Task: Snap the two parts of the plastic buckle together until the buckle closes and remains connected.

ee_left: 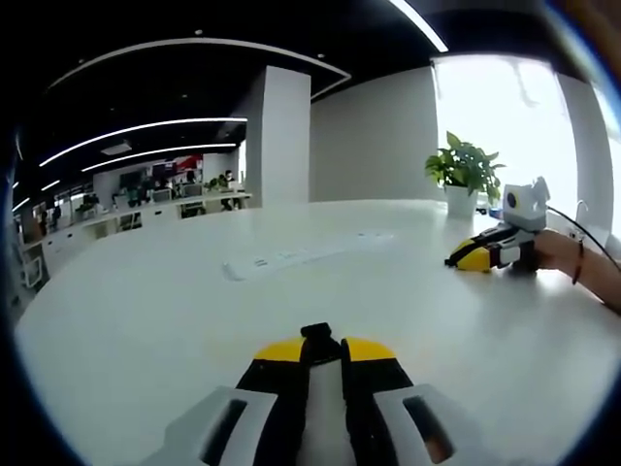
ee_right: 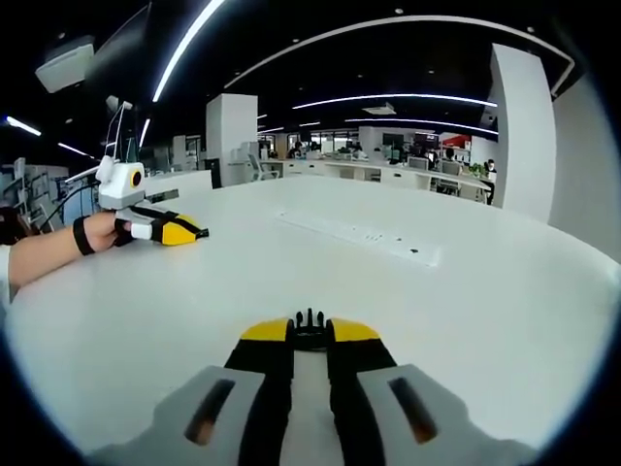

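Note:
In the left gripper view my left gripper [ee_left: 320, 349] rises from the bottom, its yellow-tipped jaws shut on a small black buckle part [ee_left: 317, 333] that pokes out past the tips. In the right gripper view my right gripper [ee_right: 309, 335] is shut on the other black buckle part [ee_right: 309, 320], whose short prongs point forward. Both grippers hover low over the white table [ee_left: 175, 320]. They are far apart: the right gripper [ee_left: 477, 257] appears at the right of the left gripper view, held by a hand, and the left gripper [ee_right: 175, 231] appears at the left of the right gripper view.
A white power strip [ee_left: 306, 254] [ee_right: 359, 233] is set into the tabletop between the grippers. A potted plant [ee_left: 464, 175] stands at the table's far edge by a bright window. A white pillar [ee_left: 281, 136] and office desks lie beyond.

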Demonstrator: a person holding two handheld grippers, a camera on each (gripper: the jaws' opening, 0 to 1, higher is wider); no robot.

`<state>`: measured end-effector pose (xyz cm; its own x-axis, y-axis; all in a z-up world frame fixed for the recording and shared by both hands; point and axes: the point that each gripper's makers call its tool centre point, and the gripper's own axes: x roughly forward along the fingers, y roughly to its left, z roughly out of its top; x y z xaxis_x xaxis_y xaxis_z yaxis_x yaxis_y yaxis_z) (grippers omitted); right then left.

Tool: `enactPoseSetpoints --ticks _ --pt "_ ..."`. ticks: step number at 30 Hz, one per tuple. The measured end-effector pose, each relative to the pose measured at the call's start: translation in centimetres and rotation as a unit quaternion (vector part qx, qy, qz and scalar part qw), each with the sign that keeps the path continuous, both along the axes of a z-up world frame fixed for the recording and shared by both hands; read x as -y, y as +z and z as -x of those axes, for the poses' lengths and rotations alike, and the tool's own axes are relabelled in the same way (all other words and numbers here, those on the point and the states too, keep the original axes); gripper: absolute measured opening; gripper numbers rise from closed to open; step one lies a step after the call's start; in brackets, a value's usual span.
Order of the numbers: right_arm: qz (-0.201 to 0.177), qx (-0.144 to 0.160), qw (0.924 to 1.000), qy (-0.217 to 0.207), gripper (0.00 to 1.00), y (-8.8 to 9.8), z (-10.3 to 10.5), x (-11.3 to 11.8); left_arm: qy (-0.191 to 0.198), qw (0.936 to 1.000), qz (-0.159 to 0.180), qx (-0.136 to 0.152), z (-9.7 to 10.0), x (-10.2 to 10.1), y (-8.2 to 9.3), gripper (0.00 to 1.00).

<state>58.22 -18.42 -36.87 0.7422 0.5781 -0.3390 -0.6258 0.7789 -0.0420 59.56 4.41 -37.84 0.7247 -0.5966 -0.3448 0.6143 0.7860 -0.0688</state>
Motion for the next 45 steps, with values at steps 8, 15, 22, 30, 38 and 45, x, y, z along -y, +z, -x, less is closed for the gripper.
enactPoseSetpoints --ticks 8,15,22,30,38,45 --pt "0.002 -0.001 1.0000 0.000 0.12 0.0 0.0 0.0 0.002 1.0000 -0.004 0.008 0.1 -0.1 0.3 0.12" --pt "-0.007 0.004 1.0000 0.001 0.12 0.4 0.0 0.0 -0.002 0.9999 -0.007 0.011 0.1 0.0 0.5 0.12" --pt "-0.009 0.002 1.0000 0.002 0.12 0.4 0.0 -0.1 0.000 0.9999 0.000 0.012 -0.1 -0.1 0.8 0.12" --pt "-0.008 0.002 0.9999 0.006 0.12 0.5 0.0 -0.2 -0.003 0.9998 -0.003 0.018 0.1 0.2 1.3 0.12" --pt "-0.015 0.007 0.9998 0.009 0.12 0.9 0.2 -0.5 -0.002 0.9998 0.003 0.021 0.2 -0.1 2.0 0.12" --pt "-0.015 0.009 0.9998 0.004 0.12 1.1 0.1 -0.4 0.000 0.9997 0.011 0.021 0.2 0.1 2.2 0.12"
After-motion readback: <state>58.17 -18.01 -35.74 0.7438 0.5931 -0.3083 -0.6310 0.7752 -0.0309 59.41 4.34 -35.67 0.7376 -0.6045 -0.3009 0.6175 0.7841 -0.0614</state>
